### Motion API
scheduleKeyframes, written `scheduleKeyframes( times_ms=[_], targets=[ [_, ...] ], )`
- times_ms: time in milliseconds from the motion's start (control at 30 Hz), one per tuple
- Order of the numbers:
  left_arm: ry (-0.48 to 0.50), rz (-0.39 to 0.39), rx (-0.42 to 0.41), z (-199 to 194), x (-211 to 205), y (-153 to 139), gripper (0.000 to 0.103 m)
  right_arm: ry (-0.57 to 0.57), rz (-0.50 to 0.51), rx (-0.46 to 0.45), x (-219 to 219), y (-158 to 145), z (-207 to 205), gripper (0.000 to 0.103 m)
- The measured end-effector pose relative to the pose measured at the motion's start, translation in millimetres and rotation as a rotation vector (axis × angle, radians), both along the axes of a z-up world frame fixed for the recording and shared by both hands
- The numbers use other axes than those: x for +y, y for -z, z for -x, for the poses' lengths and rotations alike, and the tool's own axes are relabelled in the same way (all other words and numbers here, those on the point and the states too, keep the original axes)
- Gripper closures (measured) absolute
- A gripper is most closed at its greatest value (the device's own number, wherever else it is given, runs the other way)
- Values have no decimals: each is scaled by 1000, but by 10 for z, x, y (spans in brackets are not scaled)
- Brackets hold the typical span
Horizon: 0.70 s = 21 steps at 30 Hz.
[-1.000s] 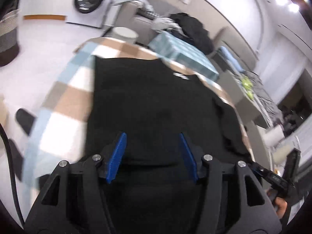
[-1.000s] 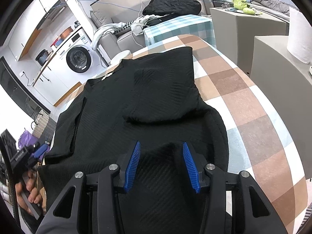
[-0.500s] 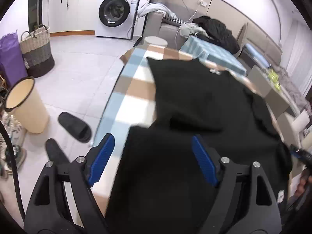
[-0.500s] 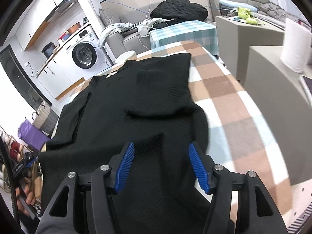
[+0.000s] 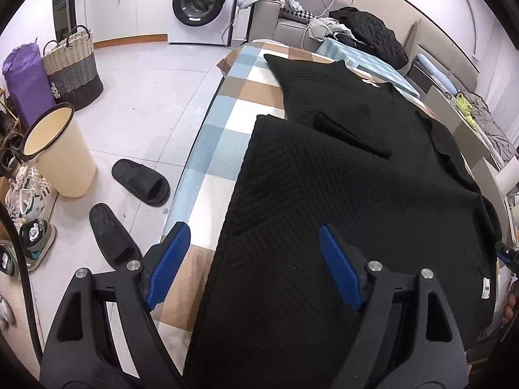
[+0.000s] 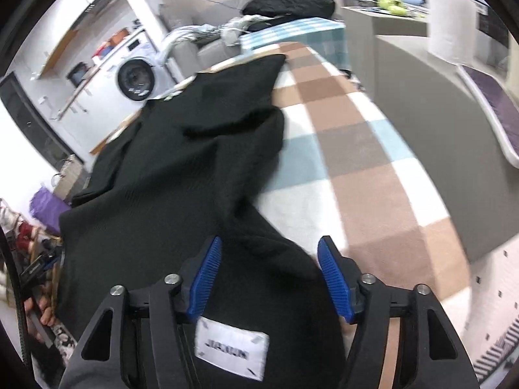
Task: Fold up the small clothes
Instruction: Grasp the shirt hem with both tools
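Note:
A black knit garment (image 5: 356, 178) lies spread on a table with a checked cloth (image 5: 227, 123). One sleeve is folded over its body. My left gripper (image 5: 256, 265) is open above the garment's near left edge, nothing between its blue fingers. In the right wrist view the same garment (image 6: 194, 168) lies rumpled on the checked cloth (image 6: 373, 162). My right gripper (image 6: 269, 275) is open over the garment's near hem, where a white label (image 6: 232, 350) shows.
Left of the table on the floor stand a cream bin (image 5: 58, 152), two black slippers (image 5: 139, 181), shoes and a woven basket (image 5: 73, 68). A washing machine (image 5: 202, 3) and a sofa with clothes (image 5: 363, 26) are behind. A grey cabinet (image 6: 421, 74) stands to the right.
Both grippers have opened wider and pulled back toward the near edge. The left view has swung left to show the floor. The garment's near part now lies rumpled.

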<state>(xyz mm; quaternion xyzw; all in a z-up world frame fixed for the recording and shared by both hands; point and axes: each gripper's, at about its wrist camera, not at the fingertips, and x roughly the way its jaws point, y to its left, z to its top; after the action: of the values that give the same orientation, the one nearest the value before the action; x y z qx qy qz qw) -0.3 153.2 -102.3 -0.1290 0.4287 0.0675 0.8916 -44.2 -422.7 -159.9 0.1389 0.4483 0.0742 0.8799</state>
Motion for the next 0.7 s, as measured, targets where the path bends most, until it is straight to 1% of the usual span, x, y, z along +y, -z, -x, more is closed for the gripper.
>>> scheduleKeyframes(
  times_ms=[33,67,100,133,200,233,267,300,333,400,467,533,633,700],
  targets=[
    [0,0,-5,11,2,1,23,-24,-16,-25,29,-12,-41,54],
    [0,0,-8,12,-5,-7,23,-31,-23,-43,43,-26,-82,73],
    [-2,-1,-10,18,-20,-31,23,-27,-27,-53,43,-35,-121,89],
    [-6,-5,-13,38,-20,-37,23,-1,-16,-56,12,-38,-179,93],
    [-13,-11,-14,18,-32,-70,23,136,20,-33,-180,-12,-253,93],
    [-16,-9,-11,38,-25,-69,23,190,-1,-10,-321,15,-272,93],
    [-17,-7,-7,18,-27,-89,23,206,-17,-1,-393,24,-267,92],
    [-17,-6,-4,20,-24,-91,23,208,-27,0,-445,23,-247,88],
    [-16,-7,0,19,-22,-86,23,190,-32,2,-469,22,-216,74],
    [-5,3,11,3,-26,-66,23,153,-48,-3,-472,30,-132,55],
    [5,9,27,-14,-42,-26,23,95,-68,-6,-438,64,-30,55],
    [20,10,39,-31,-73,14,23,52,-50,15,-373,126,24,55],
    [41,12,53,-43,-115,71,23,9,-14,-8,-273,175,113,54],
    [50,13,56,-52,-128,102,23,-21,-15,-18,-227,186,133,54]
  ],
)
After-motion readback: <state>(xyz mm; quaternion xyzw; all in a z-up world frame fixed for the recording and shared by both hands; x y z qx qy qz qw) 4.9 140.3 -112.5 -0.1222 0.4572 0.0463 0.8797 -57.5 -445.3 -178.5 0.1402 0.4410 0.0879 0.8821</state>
